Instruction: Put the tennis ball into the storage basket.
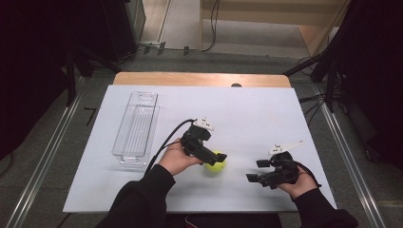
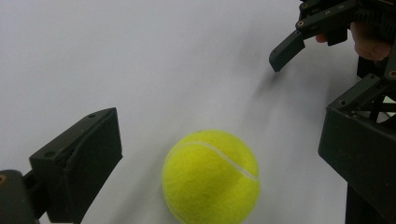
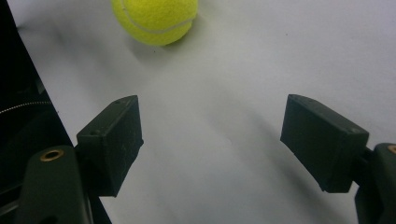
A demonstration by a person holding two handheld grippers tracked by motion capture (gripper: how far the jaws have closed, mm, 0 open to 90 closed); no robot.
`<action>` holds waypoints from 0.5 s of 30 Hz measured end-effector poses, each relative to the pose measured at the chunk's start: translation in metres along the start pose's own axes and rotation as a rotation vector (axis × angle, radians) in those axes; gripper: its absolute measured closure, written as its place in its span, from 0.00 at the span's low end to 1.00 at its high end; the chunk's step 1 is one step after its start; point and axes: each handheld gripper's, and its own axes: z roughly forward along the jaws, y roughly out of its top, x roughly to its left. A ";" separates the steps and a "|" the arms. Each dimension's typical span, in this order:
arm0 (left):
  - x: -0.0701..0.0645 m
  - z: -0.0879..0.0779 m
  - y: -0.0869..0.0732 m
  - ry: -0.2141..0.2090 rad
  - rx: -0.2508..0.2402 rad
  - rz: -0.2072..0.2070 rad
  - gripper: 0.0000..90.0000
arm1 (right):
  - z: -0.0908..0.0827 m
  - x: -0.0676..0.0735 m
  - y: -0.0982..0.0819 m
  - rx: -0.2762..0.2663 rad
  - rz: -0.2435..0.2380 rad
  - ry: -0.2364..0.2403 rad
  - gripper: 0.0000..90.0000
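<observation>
A yellow tennis ball [image 1: 214, 166] lies on the white table sheet [image 1: 247, 114], near the front middle. My left gripper [image 1: 217, 159] reaches down over it. In the left gripper view the ball [image 2: 211, 177] rests between the two jaws, which stand wide apart and clear of it on both sides, so my left gripper [image 2: 219, 158] is open. My right gripper [image 1: 254, 171] hovers to the right of the ball, open, its jaws pointing left at it. In the right gripper view the ball [image 3: 156, 18] lies ahead of my open right gripper [image 3: 212, 135], beyond its jaw tips.
A clear plastic bin [image 1: 137, 128] stands lengthwise on the left part of the sheet. The wooden table edge [image 1: 199, 79] shows at the back. The right gripper's jaw [image 2: 287, 46] appears at the top right of the left gripper view.
</observation>
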 end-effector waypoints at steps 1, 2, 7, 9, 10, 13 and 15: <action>0.000 0.001 0.000 0.000 0.001 0.001 0.00 | 0.000 0.000 0.000 0.000 0.000 0.000 0.21; 0.000 0.002 -0.001 0.002 0.005 0.004 0.00 | 0.000 0.000 0.000 0.000 0.000 0.000 0.21; 0.001 0.007 -0.003 0.007 0.012 0.002 0.00 | 0.000 0.000 0.000 0.001 0.000 0.001 0.21; 0.001 0.009 -0.004 0.001 0.017 -0.003 0.00 | 0.000 0.000 0.000 0.001 0.000 0.002 0.21; 0.001 0.010 -0.005 0.001 0.020 0.002 0.00 | 0.000 0.000 0.000 0.001 -0.001 0.002 0.21; 0.001 0.013 -0.008 -0.003 0.022 -0.005 0.00 | 0.000 0.000 0.000 0.002 -0.001 0.002 0.21; 0.002 0.016 -0.009 -0.004 0.026 -0.011 0.00 | 0.000 0.000 0.000 0.002 -0.003 0.002 0.21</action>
